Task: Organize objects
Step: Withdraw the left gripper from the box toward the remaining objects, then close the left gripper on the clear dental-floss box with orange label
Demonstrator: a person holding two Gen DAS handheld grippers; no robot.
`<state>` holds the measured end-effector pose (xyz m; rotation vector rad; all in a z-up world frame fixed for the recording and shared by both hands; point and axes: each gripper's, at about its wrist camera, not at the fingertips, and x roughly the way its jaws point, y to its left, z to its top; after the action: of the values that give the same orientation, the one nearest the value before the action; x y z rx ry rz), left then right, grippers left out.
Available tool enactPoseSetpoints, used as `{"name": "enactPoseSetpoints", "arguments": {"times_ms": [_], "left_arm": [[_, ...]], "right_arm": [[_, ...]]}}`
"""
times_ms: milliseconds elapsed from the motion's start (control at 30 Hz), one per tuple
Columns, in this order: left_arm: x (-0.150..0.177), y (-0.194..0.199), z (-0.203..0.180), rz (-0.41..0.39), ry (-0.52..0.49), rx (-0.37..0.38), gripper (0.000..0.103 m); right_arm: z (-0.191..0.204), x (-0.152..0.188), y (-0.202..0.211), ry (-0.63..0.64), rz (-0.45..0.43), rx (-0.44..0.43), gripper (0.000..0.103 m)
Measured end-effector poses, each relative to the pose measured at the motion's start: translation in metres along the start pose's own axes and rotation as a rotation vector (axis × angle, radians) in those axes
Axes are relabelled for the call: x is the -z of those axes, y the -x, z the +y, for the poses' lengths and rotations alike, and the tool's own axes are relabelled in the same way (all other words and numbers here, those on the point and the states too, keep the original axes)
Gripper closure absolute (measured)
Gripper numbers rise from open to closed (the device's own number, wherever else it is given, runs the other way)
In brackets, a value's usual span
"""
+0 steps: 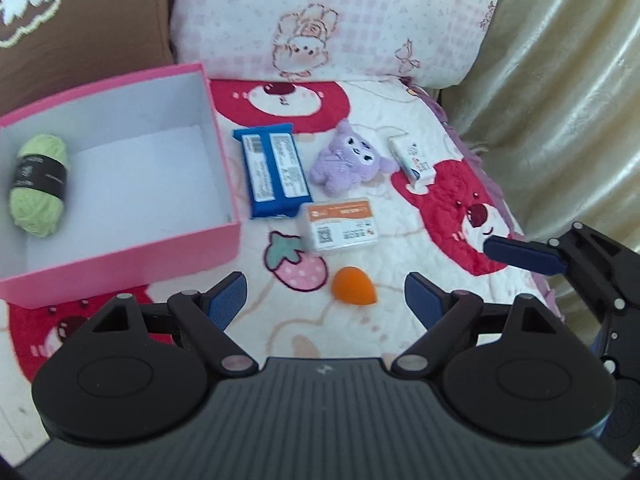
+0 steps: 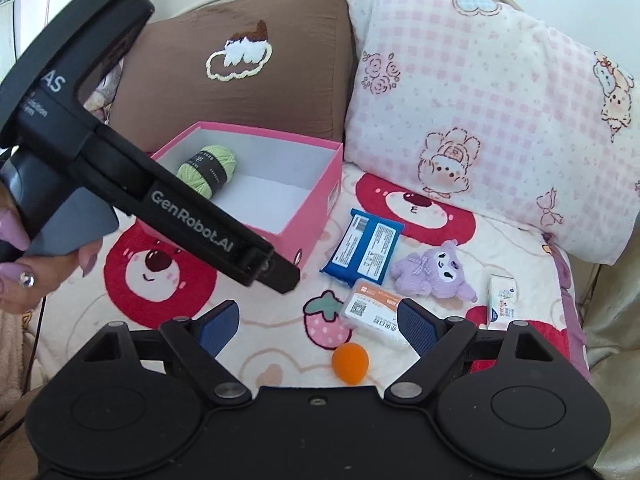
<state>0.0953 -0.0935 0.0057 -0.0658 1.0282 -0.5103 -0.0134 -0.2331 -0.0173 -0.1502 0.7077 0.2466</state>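
Pink cardboard box (image 1: 120,236) sits open on the cartoon-bear quilt (image 1: 400,248), white inside, and one ball of light green yarn with a black band (image 1: 39,186) lies in its left part, against the wall. Everything else waits outside on the quilt: a blue foil snack packet (image 1: 274,172) lies just beside the box's right wall, a purple plush toy (image 1: 348,158) sits to the right of the packet, and a small white carton (image 1: 412,159) lies further right, near the quilt's edge. A clear plastic case with an orange label (image 1: 339,226) lies in front of the packet, touching its lower corner, and an orange teardrop makeup sponge (image 1: 354,285) rests nearest the cameras. The left gripper (image 1: 326,298) hovers above the sponge, fingers spread wide, holding nothing. The right gripper (image 2: 318,328) hangs low over the same spot, also released and empty, its right pad overlapping the clear case in view. Behind, a brown embroidered cushion (image 2: 240,64) and a pink checked pillow (image 2: 480,100) lean at the back.
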Motion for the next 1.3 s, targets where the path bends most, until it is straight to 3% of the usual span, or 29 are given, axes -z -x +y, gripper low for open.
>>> {"name": "enactPoseSetpoints", "arguments": {"times_ms": [233,600,767,967,1300], "left_arm": [[0.001,-0.033,0.005,-0.002,0.038,0.048,0.017],[0.000,-0.068,-0.004,-0.053,0.013,0.075,0.021],[0.005,-0.084,0.001,-0.062,-0.004,0.069,0.028],[0.009,-0.105,0.004,-0.089,-0.004,0.085,0.044],[0.010,-0.135,0.011,-0.110,0.028,0.087,0.050]], "right_arm": [[-0.017,0.010,-0.015,-0.042,-0.054,-0.026,0.014],[-0.021,0.021,-0.047,-0.081,-0.005,0.047,0.014],[-0.026,0.029,-0.073,-0.053,0.033,0.065,0.014],[-0.036,0.042,-0.104,-0.056,0.032,0.040,0.014],[-0.054,0.056,-0.147,-0.157,0.043,0.057,0.014]]}}
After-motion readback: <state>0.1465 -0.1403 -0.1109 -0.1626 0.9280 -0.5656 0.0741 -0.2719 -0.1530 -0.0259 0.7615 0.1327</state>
